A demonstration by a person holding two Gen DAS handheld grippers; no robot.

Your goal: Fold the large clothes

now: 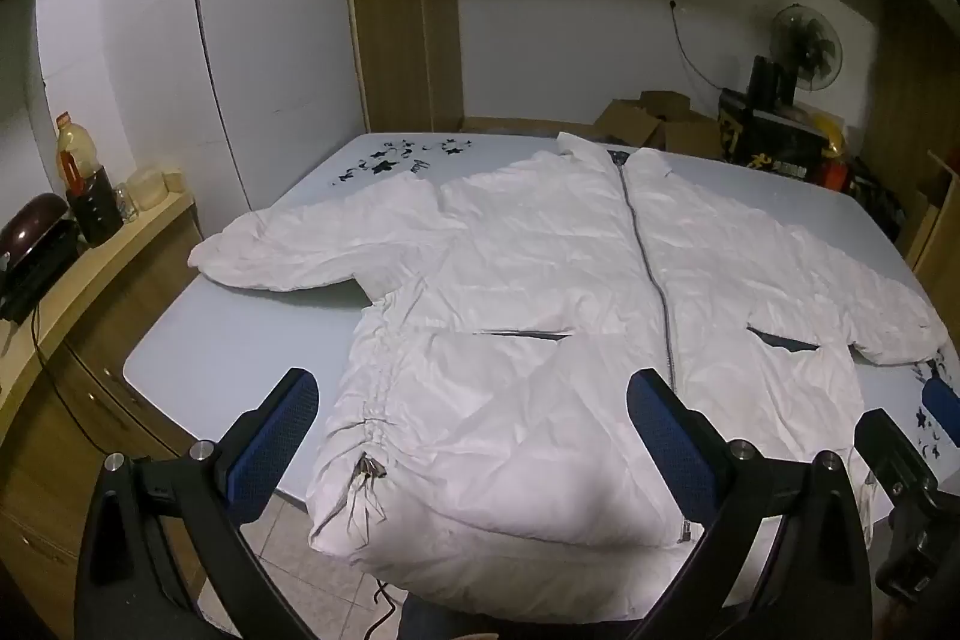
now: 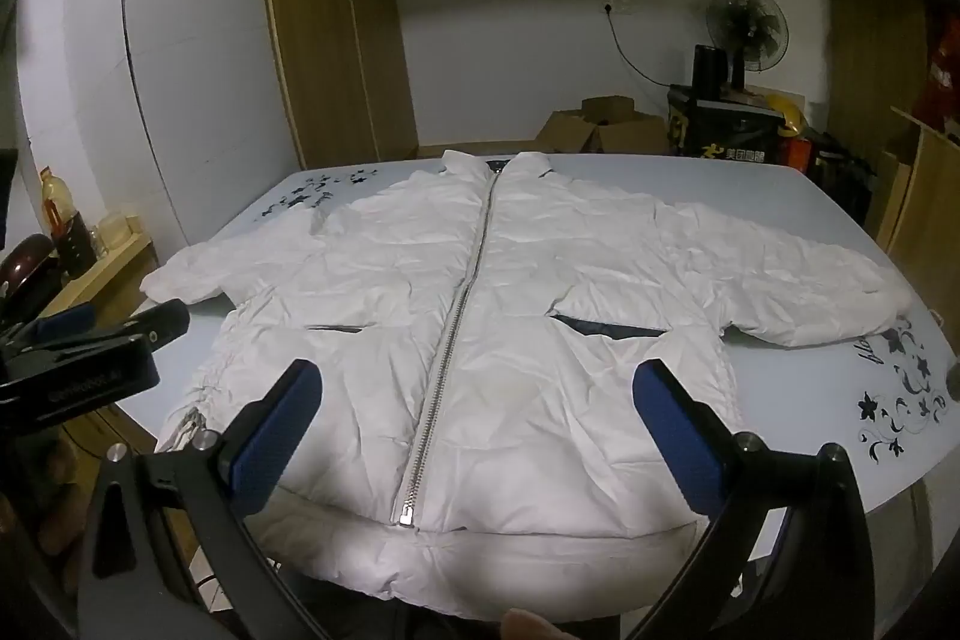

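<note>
Jacket (image 2: 480, 316) lies zipped and flat on table (image 2: 780, 196); left tongs (image 1: 474, 436) and right tongs (image 2: 474, 430) gape apart, empty.

My fingers (image 1: 672, 436) are black with blue textured pads. The jacket (image 2: 540, 280) is white, with a silver zip (image 2: 456, 316) down its middle and dark navy lining showing at both pocket slits (image 2: 606, 327). The bench (image 2: 810, 460) is pale blue-white, printed with black flowers and swirls (image 2: 900, 412) at its near right and far left corners.
</note>
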